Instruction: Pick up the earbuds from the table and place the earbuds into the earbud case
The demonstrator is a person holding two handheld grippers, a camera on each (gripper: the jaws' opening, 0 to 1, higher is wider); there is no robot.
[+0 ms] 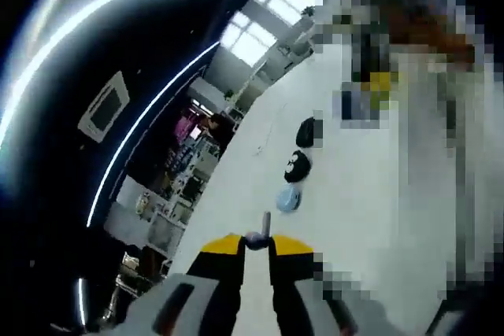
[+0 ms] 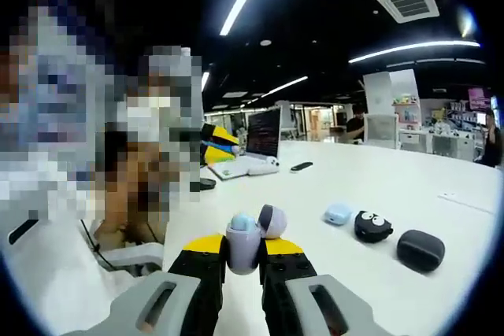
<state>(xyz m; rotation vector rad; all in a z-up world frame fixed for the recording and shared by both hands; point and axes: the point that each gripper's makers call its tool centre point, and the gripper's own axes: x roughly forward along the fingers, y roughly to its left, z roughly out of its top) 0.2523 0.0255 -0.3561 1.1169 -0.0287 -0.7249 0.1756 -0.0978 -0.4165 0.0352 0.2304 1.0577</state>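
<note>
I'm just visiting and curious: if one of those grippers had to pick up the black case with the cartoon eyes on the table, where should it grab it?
Probably across the rounded sides of the black case with eyes, coming down from above. It lies low and flat on the white table, with the light blue case and dark oval case as flanking neighbours, so top access looks freest.

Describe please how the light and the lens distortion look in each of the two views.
Left gripper view: strongly rolled, ceiling light strips bend into long arcs, the white table is washed bright. Right gripper view: level, light strips nearly straight, edges curve; the earbud case in the right gripper is evenly lit and sharp.
</note>
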